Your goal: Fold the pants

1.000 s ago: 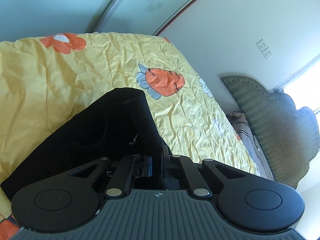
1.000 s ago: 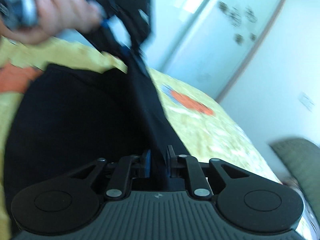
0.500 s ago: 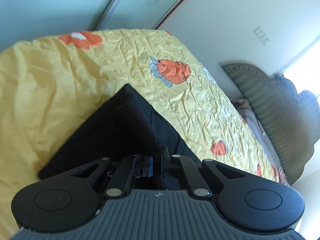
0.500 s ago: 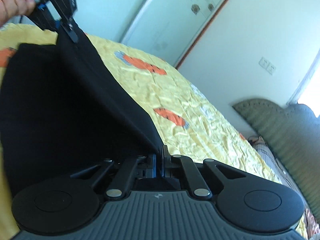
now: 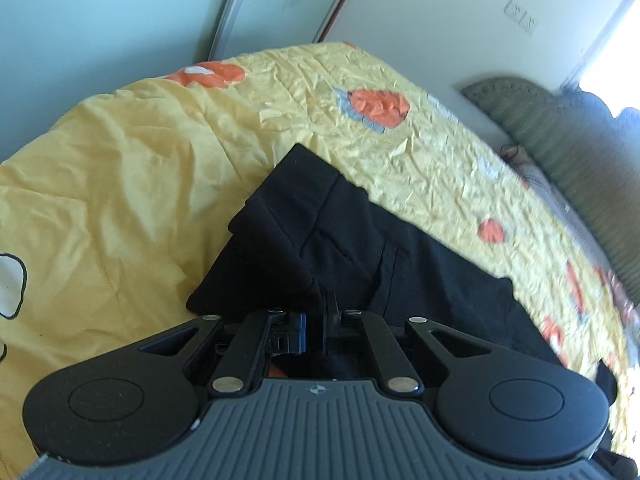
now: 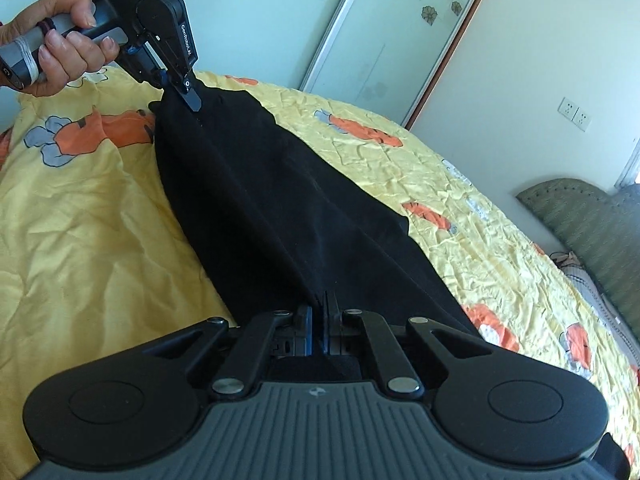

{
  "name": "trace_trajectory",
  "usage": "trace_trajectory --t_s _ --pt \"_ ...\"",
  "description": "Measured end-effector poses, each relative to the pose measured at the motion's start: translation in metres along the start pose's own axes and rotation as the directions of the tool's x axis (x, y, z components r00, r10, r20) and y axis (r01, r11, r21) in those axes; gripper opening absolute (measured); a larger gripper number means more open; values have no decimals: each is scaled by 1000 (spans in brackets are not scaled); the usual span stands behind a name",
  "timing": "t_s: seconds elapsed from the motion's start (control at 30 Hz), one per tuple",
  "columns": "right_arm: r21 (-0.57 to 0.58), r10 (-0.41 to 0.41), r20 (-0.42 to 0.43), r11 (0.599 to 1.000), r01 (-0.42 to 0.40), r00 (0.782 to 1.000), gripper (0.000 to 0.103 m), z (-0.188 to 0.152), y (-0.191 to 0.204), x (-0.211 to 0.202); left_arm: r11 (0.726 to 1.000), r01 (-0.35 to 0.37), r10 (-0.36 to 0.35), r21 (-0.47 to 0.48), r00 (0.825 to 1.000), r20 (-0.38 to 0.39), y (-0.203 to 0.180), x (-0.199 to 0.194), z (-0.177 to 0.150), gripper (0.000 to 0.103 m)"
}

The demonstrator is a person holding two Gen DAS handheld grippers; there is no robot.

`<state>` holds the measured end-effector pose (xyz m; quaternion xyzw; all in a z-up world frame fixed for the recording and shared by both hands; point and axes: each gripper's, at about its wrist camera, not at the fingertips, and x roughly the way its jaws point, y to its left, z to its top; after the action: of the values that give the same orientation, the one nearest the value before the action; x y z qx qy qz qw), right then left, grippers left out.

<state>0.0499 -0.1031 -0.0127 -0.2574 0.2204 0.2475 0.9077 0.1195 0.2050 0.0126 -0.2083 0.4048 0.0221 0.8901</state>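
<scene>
One pair of black fabric pants (image 6: 280,208) lies on the bed, on a crumpled yellow bedsheet with orange-and-blue cartoon prints (image 6: 100,240). In the right wrist view the long axis of the garment runs from the near gripper up and left to the far gripper, stretched fairly taut along its upper edge between the two, the rest draping down onto the sheet.

Two grippers, each gripping one end. Right gripper (image 6: 322,320): fingers together, clamped on the near end of the black cloth, which bunches right at the tips. Left gripper (image 6: 192,96): seen from the right wrist camera at upper left, held by a person's hand (image 6: 60,40) around its handle; its fingers pinch the far corner of the pants.

Left wrist view: the left gripper's fingers (image 5: 298,328) are pressed together with black cloth between them; the pants (image 5: 340,248) spread ahead and to the right, a folded flap and seam lines showing, one corner pointing away toward the far edge of the bed.

One green padded headboard (image 6: 592,232) at right. Two white wall sockets (image 6: 576,114) side by side on the wall. A sliding wardrobe door with flower decals (image 6: 400,32) stands behind the bed.
</scene>
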Motion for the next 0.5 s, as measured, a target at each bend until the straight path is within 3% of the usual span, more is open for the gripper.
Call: trace_trajectory --t_s 0.07,0.1,0.2,0.33,0.4,0.47,0.5 --pt "1 11 -20 1000 -11 1000 4 -9 6 1 1000 -23 23 5 1000 -21 1 9 -4 13" --pt "5 20 -38 1000 -19 999 4 -15 10 2 1000 -28 28 13 999 -14 1 9 -6 23" --pt "-15 7 -57 1000 -8 998 6 -16 15 2 999 -28 28 24 1000 -7 1 -1 -5 32" --pt "-42 18 -94 999 -22 995 13 -19 14 -16 999 -34 33 -30 999 -32 9 -16 0 34" --pt "28 102 -89 995 -100 991 13 -23 -1 -34 992 -121 121 -34 993 -6 6 -26 0 39" --pt "160 154 -39 976 -146 987 13 -28 -26 -51 967 -256 255 7 965 70 -7 -36 -2 39" --pt "218 130 -5 968 -126 991 13 -31 -38 -57 953 -301 297 22 949 107 -15 -40 -3 40"
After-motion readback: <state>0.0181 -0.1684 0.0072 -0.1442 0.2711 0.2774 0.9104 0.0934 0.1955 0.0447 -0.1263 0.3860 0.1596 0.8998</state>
